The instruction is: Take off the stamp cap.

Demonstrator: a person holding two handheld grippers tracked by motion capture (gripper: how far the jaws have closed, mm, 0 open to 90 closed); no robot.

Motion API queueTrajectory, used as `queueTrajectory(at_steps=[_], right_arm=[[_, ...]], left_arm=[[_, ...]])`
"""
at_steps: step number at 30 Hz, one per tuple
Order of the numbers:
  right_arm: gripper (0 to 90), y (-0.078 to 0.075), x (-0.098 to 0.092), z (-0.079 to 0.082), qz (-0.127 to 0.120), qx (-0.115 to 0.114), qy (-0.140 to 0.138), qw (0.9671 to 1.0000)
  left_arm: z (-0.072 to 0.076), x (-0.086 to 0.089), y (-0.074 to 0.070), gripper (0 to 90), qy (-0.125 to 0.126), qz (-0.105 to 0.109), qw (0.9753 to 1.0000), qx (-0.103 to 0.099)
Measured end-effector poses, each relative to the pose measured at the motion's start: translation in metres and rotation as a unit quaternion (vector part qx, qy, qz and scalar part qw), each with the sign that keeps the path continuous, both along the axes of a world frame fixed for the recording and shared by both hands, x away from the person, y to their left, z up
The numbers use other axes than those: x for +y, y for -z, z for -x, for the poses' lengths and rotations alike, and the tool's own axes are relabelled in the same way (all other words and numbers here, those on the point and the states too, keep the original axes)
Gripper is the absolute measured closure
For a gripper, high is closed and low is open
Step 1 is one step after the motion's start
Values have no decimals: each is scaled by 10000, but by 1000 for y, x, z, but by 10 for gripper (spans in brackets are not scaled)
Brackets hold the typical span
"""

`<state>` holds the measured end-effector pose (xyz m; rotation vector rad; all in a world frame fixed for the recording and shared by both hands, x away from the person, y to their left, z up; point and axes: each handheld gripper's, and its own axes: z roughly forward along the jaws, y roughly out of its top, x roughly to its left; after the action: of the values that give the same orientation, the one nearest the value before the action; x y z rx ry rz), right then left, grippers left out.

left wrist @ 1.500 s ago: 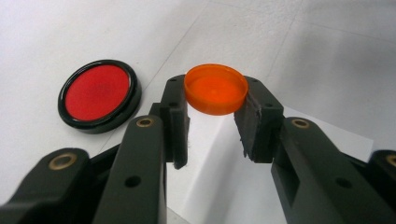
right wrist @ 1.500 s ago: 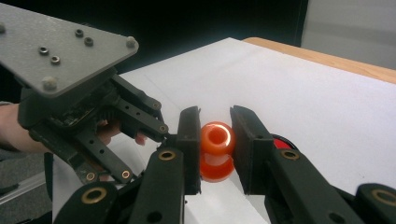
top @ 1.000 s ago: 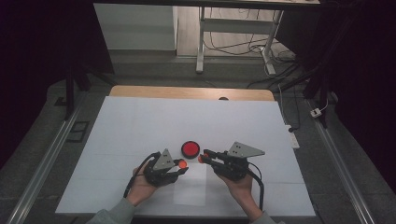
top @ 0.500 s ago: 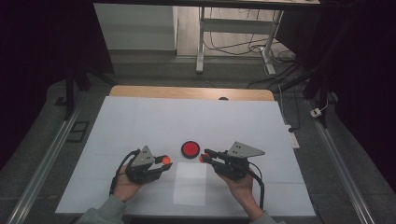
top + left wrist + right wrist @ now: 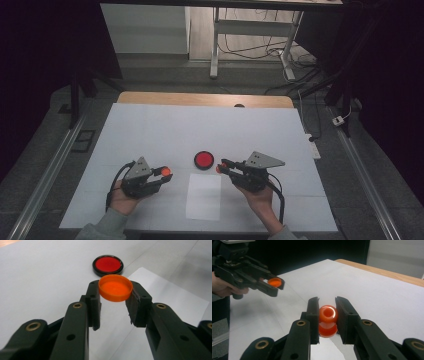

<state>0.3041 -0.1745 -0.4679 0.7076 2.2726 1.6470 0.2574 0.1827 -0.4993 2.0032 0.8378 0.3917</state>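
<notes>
- Left hand-held gripper (image 5: 165, 173) was clamped on a shallow orange plastic cap (image 5: 115, 287), gripped by its rim between both jaws with the open side up.
- Right hand-held gripper (image 5: 220, 168) was clamped on a small orange plastic bottle (image 5: 328, 320), the jaws pressing its sides; the open neck faced the camera in the right gripper view.
- Both grippers were held above the white table surface (image 5: 150, 130), well apart from each other, with the jaw tips pointed toward the middle.
- A round red disc with a black rim (image 5: 204, 159) lay on the table between the two grippers, just beyond a white paper sheet (image 5: 204, 196).
- Step in hand, as judged: cap and bottle were separated and held one per gripper, so either could be set down.
- Next move, as judged: lowering the cap toward the table near the disc, keeping it level, then opening the jaws only once it rested on the surface.
</notes>
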Motion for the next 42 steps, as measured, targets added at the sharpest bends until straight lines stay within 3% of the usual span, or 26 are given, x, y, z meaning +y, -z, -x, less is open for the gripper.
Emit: queueTrajectory(at_steps=[10, 42], right_arm=[[725, 1, -3, -3, 50, -25, 52, 10000], [725, 3, -1, -11, 132, -25, 153, 9998]], left_arm=[[12, 23, 8, 649, -240, 60, 9997, 92], [10, 24, 11, 649, -237, -2, 9997, 117]])
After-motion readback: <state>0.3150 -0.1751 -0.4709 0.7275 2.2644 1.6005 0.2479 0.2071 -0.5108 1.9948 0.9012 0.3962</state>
